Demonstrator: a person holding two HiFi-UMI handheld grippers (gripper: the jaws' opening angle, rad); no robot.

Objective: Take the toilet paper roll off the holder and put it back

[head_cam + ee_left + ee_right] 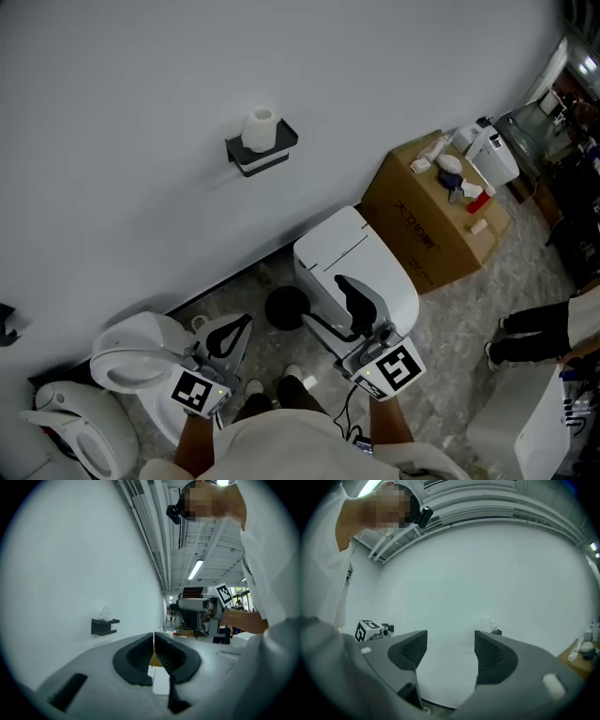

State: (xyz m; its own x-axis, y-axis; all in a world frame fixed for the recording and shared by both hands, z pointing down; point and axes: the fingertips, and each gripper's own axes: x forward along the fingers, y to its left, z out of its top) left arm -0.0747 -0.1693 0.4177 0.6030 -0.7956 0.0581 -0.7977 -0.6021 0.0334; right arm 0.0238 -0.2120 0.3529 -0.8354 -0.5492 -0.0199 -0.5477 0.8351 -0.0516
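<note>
On wall holder [267, 157], toilet paper roll [262, 128] stands upright, untouched. Left gripper [153, 644] low, well apart from roll, fingers pressed together, nothing between. Right gripper [450, 651] also low, fingers spread wide, empty.

Toilet roll [261, 128], seemingly upright, on holder [266, 157]

Toilet paper roll [262, 128]: white; holder [262, 155]: black; wall [141, 84]: pale grey-white. Left gripper [228, 336] and right gripper [339, 314]: grey bodies, black ribbed pads [489, 654], white cubes [397, 367] bearing black square markers. Cardboard box [427, 225]: brown with dark print; toilet [352, 258]: white; floor [469, 309]: mottled grey.
</note>
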